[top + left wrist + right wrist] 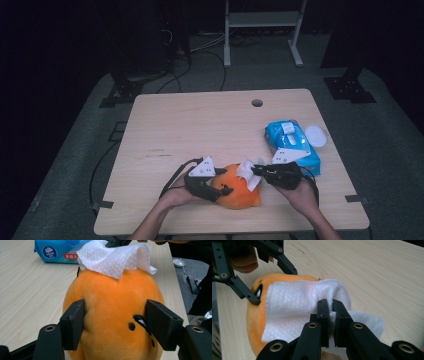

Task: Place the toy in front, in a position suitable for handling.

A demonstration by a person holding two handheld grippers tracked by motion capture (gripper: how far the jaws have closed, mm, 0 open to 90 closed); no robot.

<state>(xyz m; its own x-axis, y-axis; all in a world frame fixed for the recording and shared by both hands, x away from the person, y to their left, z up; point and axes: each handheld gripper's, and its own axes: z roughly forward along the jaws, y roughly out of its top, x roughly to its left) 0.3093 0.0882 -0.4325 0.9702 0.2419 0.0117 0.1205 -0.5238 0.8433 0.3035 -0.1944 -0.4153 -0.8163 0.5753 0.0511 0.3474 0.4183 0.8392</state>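
1. Light wooden counter (200, 125): one, with a round cable hole (257, 103) near the far edge. All the work sits at the near edge.
2. Round orange plush toy with small black face marks (239, 192): one, resting on the counter near the front, between the two hands. Looks like a wipe-down in progress; the wipe is already on it, so I'd say wiping is under way, not finished.
3. Blue soft pack of wet wipes (295, 145): one, right side of the counter, just behind the right hand, its white flip lid (315, 135) open. Wipe already pulled out; the lid has yet to be closed.
4. Left gripper (115, 322): one, jaws clamped on the plush toy's sides, steadying it.
5. Right gripper (330, 305): one, jaws together, pinching the wipe.
6. White textured wet wipe (294, 305): one, draped over the top of the plush toy, a fold caught in the right jaws.
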